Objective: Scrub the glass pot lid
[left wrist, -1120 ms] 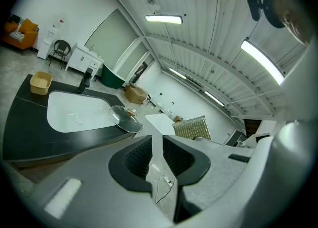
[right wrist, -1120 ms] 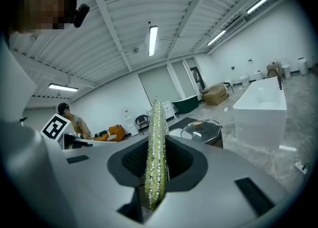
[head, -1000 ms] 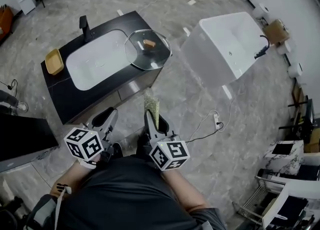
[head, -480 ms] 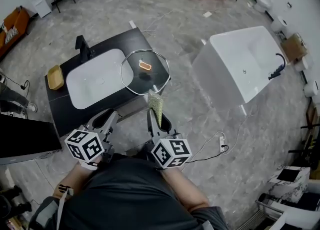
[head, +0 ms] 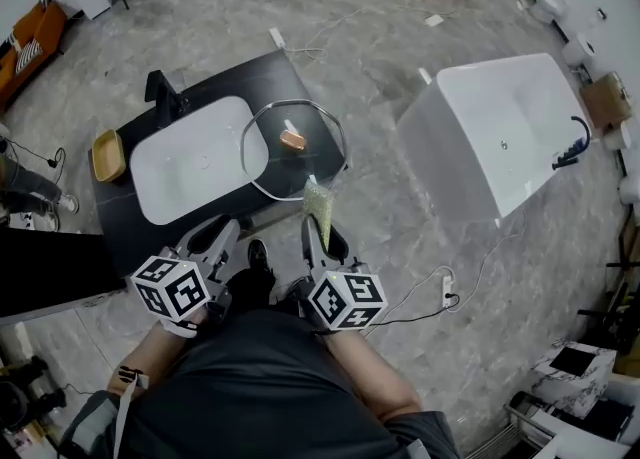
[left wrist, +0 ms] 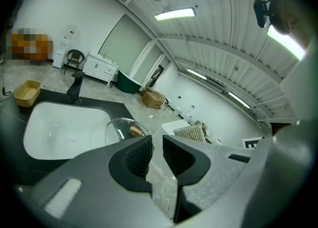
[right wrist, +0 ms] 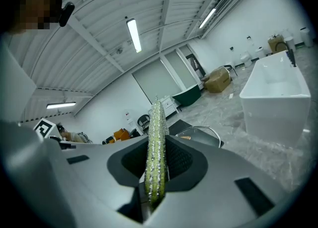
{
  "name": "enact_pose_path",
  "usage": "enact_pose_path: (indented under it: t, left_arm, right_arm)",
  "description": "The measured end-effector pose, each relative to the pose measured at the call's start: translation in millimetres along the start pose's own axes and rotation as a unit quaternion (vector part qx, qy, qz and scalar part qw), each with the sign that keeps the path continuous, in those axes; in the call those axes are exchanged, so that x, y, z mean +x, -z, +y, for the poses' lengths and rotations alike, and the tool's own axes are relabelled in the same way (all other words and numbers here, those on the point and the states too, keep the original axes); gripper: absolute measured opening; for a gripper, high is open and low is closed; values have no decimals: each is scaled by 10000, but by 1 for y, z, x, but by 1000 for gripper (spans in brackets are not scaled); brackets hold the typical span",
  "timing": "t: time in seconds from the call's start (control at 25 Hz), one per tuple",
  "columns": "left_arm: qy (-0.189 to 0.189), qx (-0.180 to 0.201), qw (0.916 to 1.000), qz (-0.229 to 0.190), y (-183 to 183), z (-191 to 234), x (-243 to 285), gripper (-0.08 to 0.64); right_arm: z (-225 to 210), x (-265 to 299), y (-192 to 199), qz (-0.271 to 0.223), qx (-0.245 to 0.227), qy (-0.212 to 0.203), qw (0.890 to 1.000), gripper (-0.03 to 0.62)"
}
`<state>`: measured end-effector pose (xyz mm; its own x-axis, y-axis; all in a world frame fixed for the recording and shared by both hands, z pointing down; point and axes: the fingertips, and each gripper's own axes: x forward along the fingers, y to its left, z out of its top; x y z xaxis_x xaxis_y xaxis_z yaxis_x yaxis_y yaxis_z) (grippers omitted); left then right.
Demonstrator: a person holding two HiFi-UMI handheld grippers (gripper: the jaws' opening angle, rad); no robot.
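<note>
the scouring pad (right wrist: 155,142) is clamped edge-up between the tight jaws of the right gripper (right wrist: 158,158); the left gripper (left wrist: 156,151) is empty, its jaws only a slit apart. for a good scrub, the pad's flat face (not its thin edge) is best turned onto the glass, and the rim is probably best steadied by the left gripper so the lid is not pushed off the counter's edge. the glass pot lid (head: 293,150) is laid knob-up on the black counter (head: 130,232), overlapping the right rim of the white sink (head: 190,162). it is not yet touched: it is seen ahead of and below the pad's tip, near but apart.
</note>
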<state>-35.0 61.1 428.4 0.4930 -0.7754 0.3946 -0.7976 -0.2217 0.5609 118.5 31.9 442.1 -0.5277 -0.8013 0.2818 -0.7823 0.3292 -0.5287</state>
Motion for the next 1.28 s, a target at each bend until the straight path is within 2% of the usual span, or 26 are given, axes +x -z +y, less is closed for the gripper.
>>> enact_pose_path:
  t: [0.16, 0.36, 0.56, 0.64, 0.72, 0.8, 0.84, 0.88, 0.92, 1.0, 1.04, 1.16, 1.28]
  left_arm:
    - [204, -96, 9997, 37, -29, 14, 26, 71]
    - [618, -120, 9979, 154, -55, 33, 61, 71]
    - [672, -238, 9971, 276, -65, 71, 83, 71]
    - [659, -297, 9966, 393, -61, 88, 87, 71]
    - [666, -340, 9960, 492, -57, 98, 89, 71]
    - [656, -376, 9959, 488, -58, 102, 90, 71]
    - [625, -410, 9962, 447, -60, 103, 89, 71]
    - [566, -459, 9966, 385, -62, 106, 87, 71]
    - [474, -515, 9971, 309, -64, 109, 84, 71]
    - [205, -607, 9978, 143, -68, 117, 77, 71]
    - [47, -647, 9979, 58, -70, 121, 72, 71]
    - [-425, -816, 9954, -253, -74, 129, 50, 71]
    - [-915, -972, 9894, -565, -77, 137, 25, 71]
  right_arm:
    - [-8, 28, -12, 80, 59, 242, 9997, 64]
    - [-33, 62, -15, 218, -301, 795, 9961, 64]
    - [-76, 93, -12, 503, -622, 1376, 9872, 64]
    - [-88, 108, -15, 635, -1016, 1473, 9818, 64]
    - [-96, 125, -20, 869, -1676, 1427, 9716, 64]
    - [-102, 148, -24, 1220, -2389, 1199, 9559, 64]
    - [-105, 162, -25, 1420, -2591, 1022, 9499, 64]
    - [-108, 177, -25, 1608, -2585, 814, 9491, 64]
    - [-109, 193, -26, 1741, -2367, 595, 9540, 64]
    - [-109, 227, -31, 1840, -1698, 220, 9679, 64]
    - [-109, 244, -33, 1881, -1453, 93, 9713, 64]
    - [-107, 289, -25, 2167, -1033, -158, 9706, 64]
    - [-110, 331, -8, 2458, -252, -236, 9687, 64]
